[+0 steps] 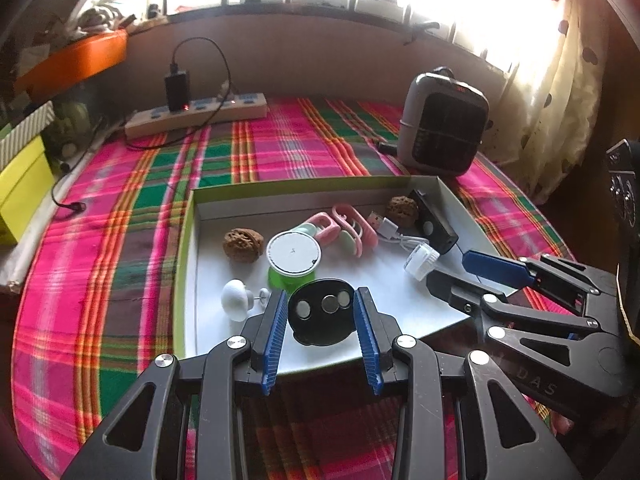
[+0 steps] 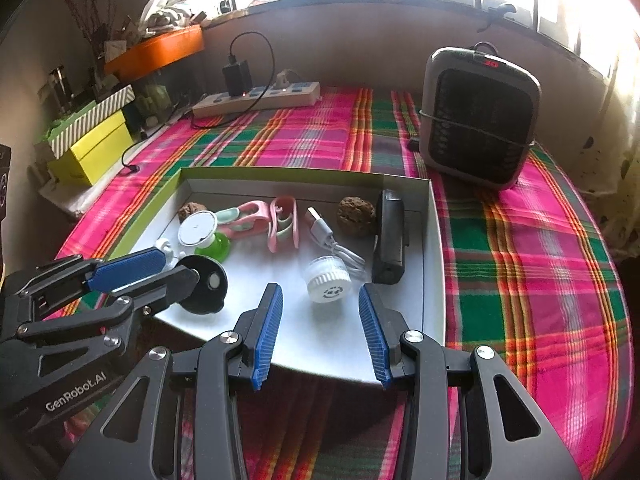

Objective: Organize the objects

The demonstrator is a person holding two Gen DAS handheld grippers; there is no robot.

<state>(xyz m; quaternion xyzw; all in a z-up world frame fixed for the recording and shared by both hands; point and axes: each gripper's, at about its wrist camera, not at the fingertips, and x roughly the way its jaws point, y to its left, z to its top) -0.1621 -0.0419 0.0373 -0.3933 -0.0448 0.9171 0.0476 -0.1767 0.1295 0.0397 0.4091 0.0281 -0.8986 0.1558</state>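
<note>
Here, a flat round black plastic disc with three small silver magnets, gripped between the left gripper pads above the near edge of the shallow white cardboard tray. Right gripper angled down, half-open, empty.

Black plastic linkage arms w/ triangular cutouts on left gripper and right gripper; blue ribbed pads; silver round screws; white "GenRobot.AI" lettering.
</note>
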